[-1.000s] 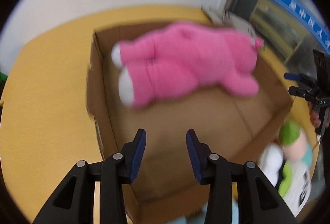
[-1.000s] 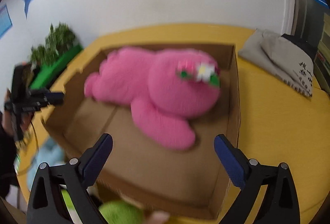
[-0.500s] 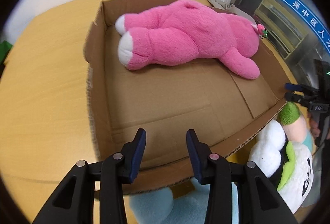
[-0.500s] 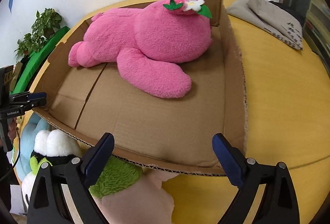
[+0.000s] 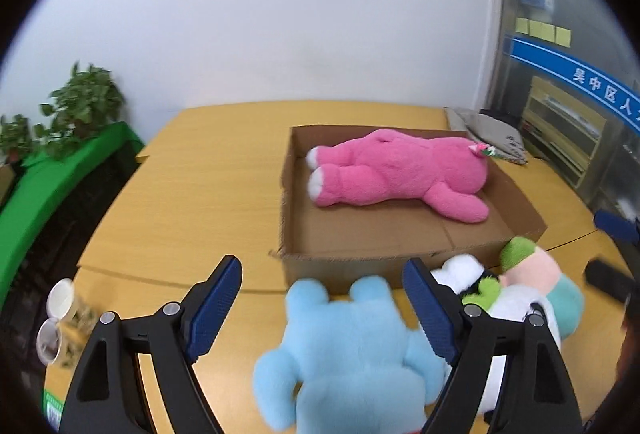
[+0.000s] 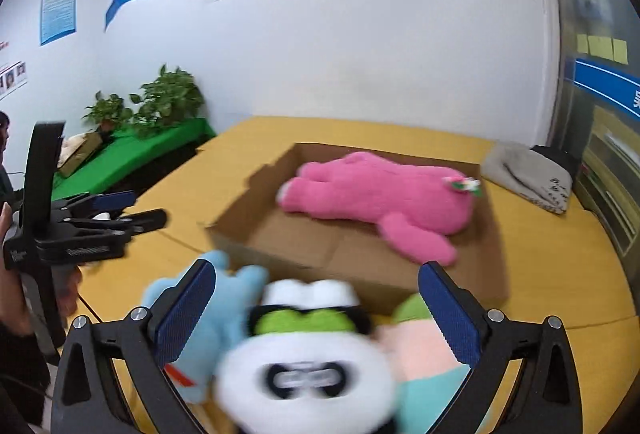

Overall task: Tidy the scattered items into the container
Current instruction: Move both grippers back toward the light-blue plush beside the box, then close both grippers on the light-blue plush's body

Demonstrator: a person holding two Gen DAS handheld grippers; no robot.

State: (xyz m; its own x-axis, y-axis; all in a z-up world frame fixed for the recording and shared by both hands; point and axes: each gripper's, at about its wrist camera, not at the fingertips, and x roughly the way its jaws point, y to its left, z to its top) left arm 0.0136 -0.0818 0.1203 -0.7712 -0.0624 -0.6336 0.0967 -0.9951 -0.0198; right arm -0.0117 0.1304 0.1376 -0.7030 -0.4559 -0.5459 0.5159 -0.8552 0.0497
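Facing cups (image 5: 60, 322), left view only

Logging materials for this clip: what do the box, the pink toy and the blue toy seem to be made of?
Box: brown corrugated cardboard, matte; its cut rim looks ragged and the floor shows fold creases.
Pink toy: plush fabric, short fuzzy pile, probably soft-stuffed; white foot patches.
Blue toy: light blue plush, fluffier-looking, though motion blur leaves the pile unclear.

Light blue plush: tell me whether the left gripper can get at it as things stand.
Probably yes. The left gripper, its jaws just opened wide and holding nothing, points straight at the light blue plush, which lies on the table outside the cardboard box. Nothing lies over it; the panda plush only crowds one side.
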